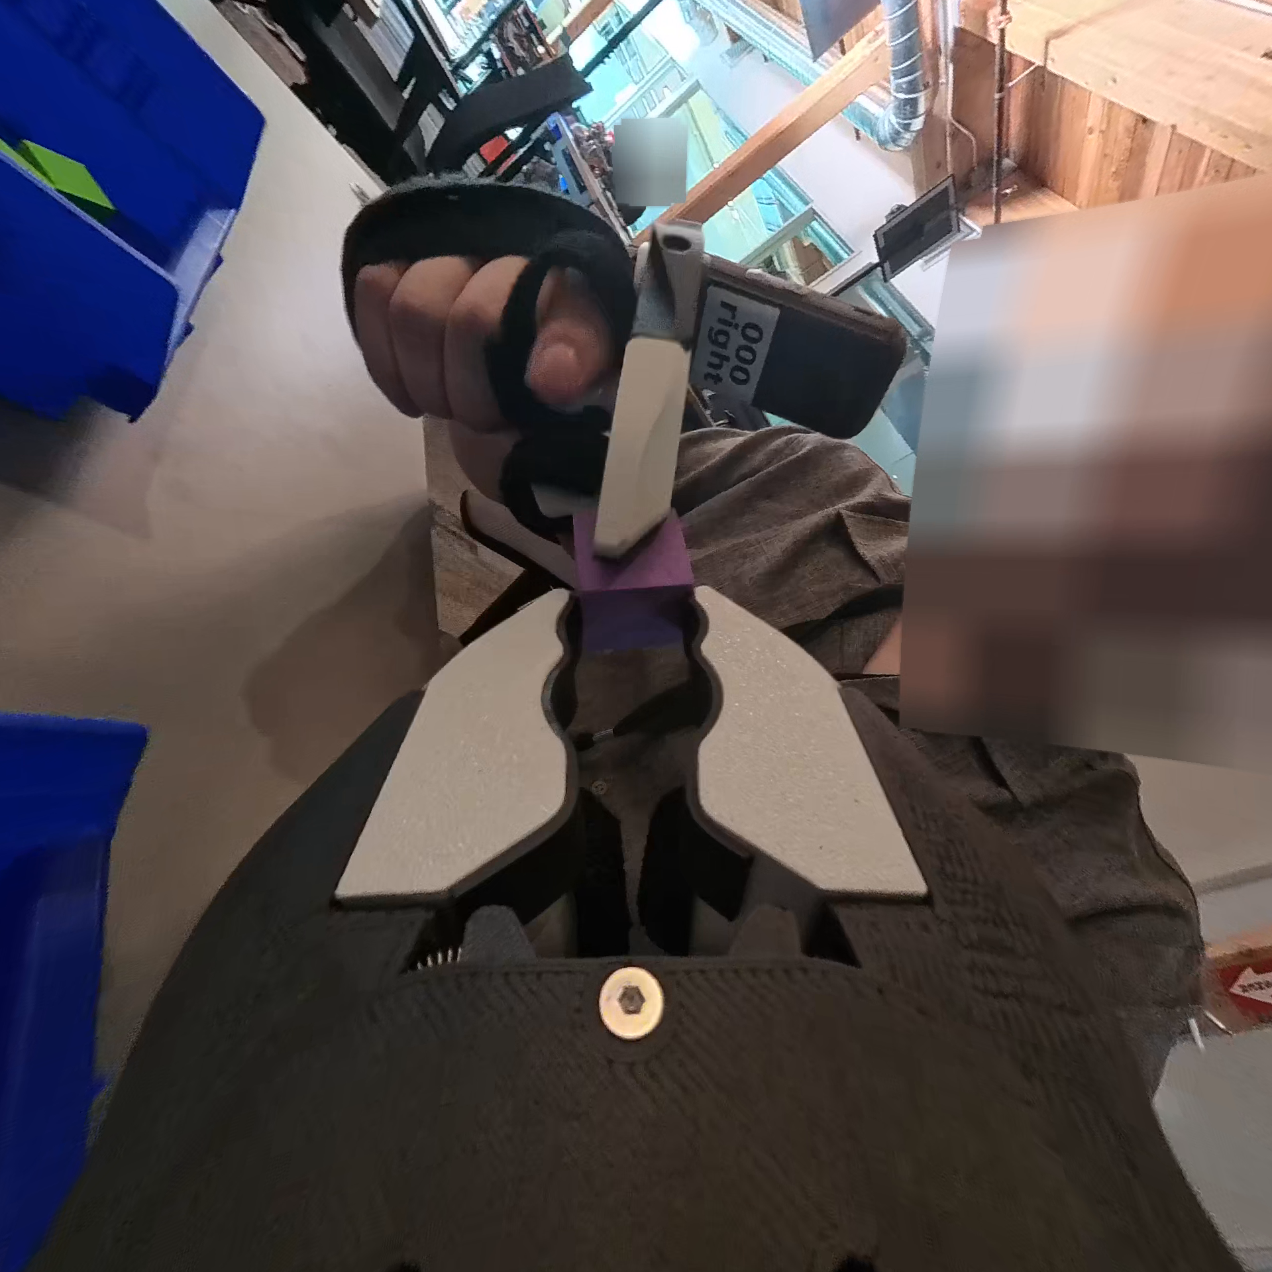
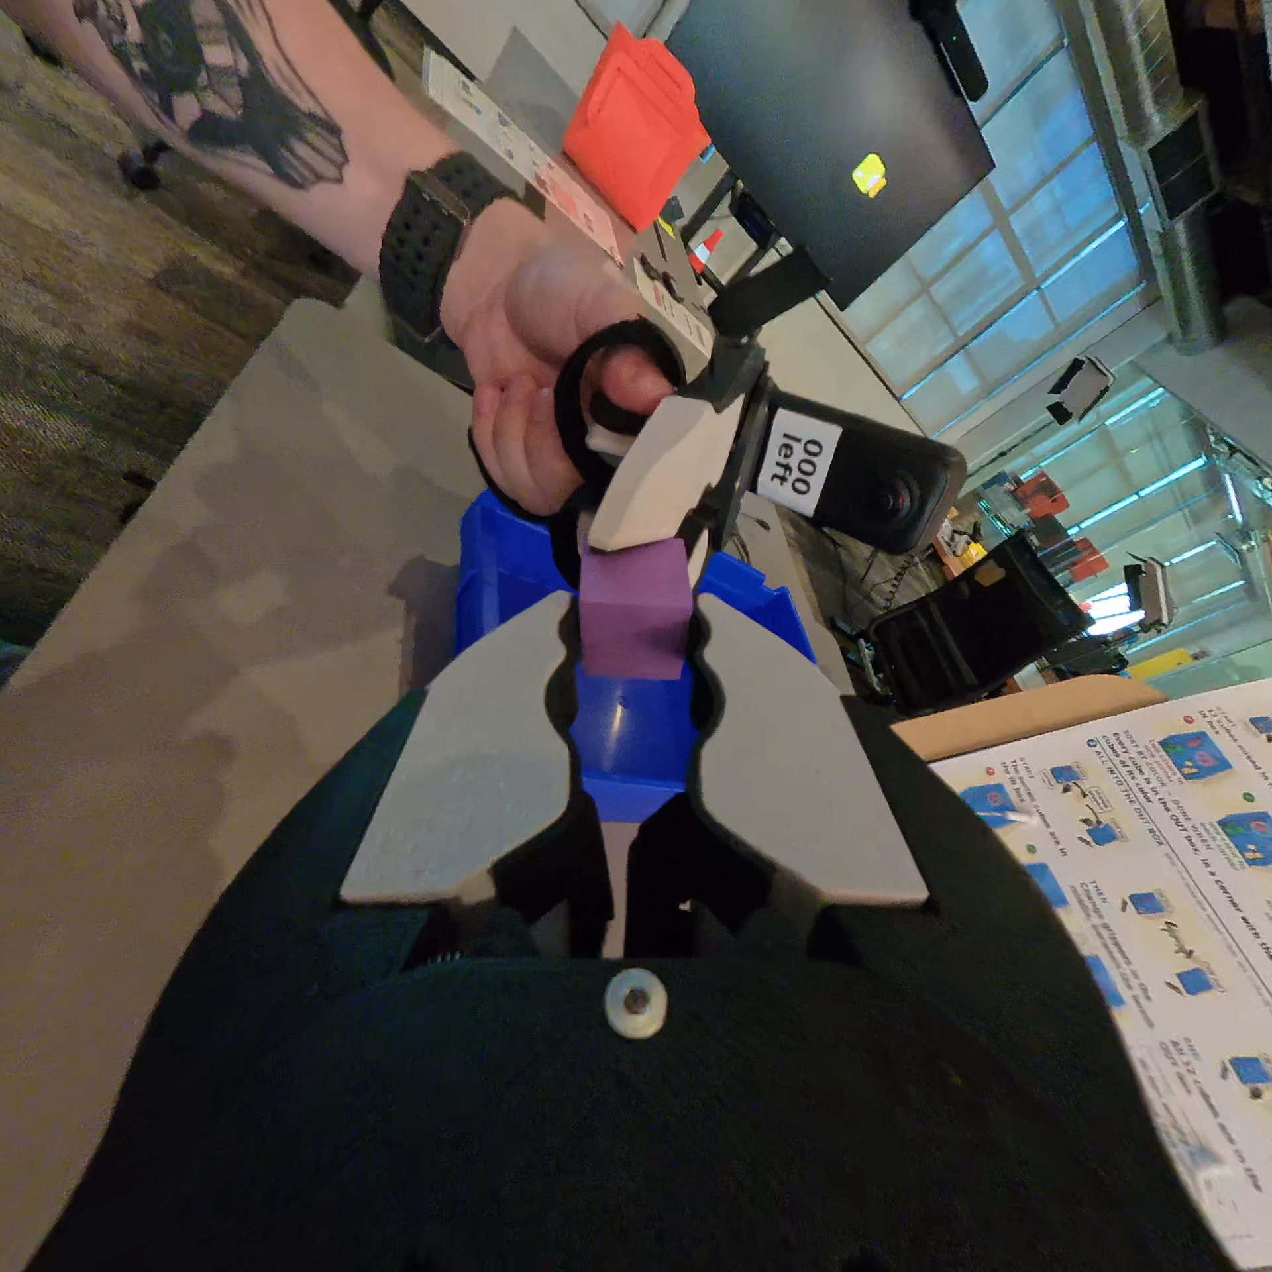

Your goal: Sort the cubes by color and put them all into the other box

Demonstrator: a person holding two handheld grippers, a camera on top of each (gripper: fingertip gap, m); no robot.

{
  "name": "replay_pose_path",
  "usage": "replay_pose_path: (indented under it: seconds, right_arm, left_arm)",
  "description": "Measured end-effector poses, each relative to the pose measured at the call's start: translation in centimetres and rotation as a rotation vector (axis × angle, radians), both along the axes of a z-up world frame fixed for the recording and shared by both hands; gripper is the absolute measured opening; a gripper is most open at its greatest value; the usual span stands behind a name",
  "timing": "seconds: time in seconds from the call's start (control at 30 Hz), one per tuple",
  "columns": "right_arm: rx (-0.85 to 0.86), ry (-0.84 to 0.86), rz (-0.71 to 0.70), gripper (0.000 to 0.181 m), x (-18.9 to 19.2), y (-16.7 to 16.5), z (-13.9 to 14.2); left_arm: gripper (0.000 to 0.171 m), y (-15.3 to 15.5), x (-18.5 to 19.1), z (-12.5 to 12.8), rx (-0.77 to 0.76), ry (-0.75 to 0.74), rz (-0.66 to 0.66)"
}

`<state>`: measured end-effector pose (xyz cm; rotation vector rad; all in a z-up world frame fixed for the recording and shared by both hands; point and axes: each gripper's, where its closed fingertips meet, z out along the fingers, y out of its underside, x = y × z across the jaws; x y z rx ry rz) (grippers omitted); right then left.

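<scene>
A purple cube (image 1: pixel 630 581) is held in mid-air between both grippers. In the left wrist view, my left gripper (image 1: pixel 630 619) is shut on the cube's near part. The right gripper's pale finger (image 1: pixel 640 440) comes down from above and presses on the cube's far part, held by a hand in black straps (image 1: pixel 482 330). In the right wrist view, my right gripper (image 2: pixel 633 626) is shut on the same purple cube (image 2: pixel 633 612). The left gripper's finger (image 2: pixel 654 475) lies on the cube's far edge.
Blue bins (image 1: pixel 103 275) stand at the left, one holding a green cube (image 1: pixel 62 179); another blue bin (image 1: pixel 48 895) is lower left. A blue bin (image 2: pixel 619 743) sits under the cube on the grey table (image 2: pixel 241 619). A printed sheet (image 2: pixel 1136 895) lies at the right. The person's torso (image 1: pixel 791 550) is close behind.
</scene>
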<state>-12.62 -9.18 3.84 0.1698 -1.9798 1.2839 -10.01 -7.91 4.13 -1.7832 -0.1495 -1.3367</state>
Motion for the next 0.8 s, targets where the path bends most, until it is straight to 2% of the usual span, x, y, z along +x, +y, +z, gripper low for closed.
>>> replay_pose_path:
  seconds: [0.27,0.3,0.43,0.53,0.63,0.73,0.8]
  right_arm:
    - [-0.008,-0.023,0.002,0.028,0.6,0.2,-0.1]
    - [-0.006,-0.021,-0.002,0.028,0.7,0.4,-0.1]
    - [-0.014,-0.008,-0.062,0.028,1.0,2.6,0.3]
    - [-0.019,-0.01,-0.215,0.028,-0.6,7.9,1.5]
    - [0.022,-0.141,-0.386,0.028,-4.2,15.3,1.8]
    - [0.152,-0.348,-0.52,0.028,-7.5,21.7,-0.4]
    - [0.24,-0.496,-0.555,0.028,-9.0,24.3,-2.8]
  left_arm:
    - [0.033,0.1,0.4,0.3,0.054,-0.081,0.009]
    - [0.045,0.2,0.1,0.7,0.077,-0.091,0.032]
    - [0.067,0.5,-1.8,2.5,0.171,-0.022,0.191]
    - [0.066,0.2,-3.9,4.6,0.217,0.096,0.38]
    - [0.065,-0.2,-5.3,6.1,0.197,0.249,0.504]
    - [0.062,-1.1,-5.8,8.1,0.221,0.35,0.586]
    - [0.06,-2.1,-5.6,9.3,0.271,0.371,0.635]
